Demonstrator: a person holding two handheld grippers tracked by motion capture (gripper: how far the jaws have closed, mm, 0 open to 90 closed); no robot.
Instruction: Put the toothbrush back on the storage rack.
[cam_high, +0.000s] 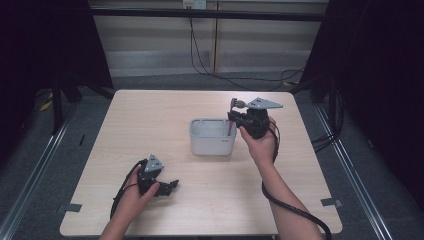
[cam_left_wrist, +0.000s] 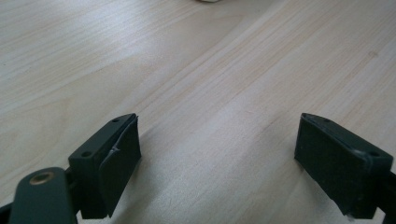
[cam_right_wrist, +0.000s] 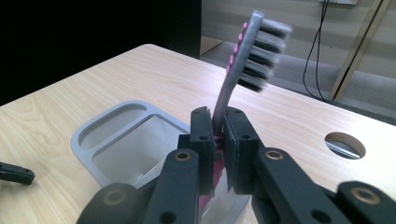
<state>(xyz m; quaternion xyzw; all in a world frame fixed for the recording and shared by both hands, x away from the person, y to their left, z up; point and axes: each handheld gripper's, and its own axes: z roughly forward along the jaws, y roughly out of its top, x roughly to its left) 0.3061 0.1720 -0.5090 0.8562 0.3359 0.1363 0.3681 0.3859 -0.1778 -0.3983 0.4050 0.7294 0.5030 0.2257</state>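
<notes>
My right gripper is shut on a grey and pink toothbrush, whose bristled head stands up above the jaws. In the high view the right gripper holds the toothbrush upright at the right rim of a grey two-compartment holder, with the handle's lower end reaching down into it. The holder lies just below and to the left of the jaws in the right gripper view. My left gripper rests low over the table near the front left, open, with bare wood between its pads.
The light wooden table has a round cable hole near its far right. Dark curtains flank the table on both sides. A cable trails from the right gripper over the table's front right edge.
</notes>
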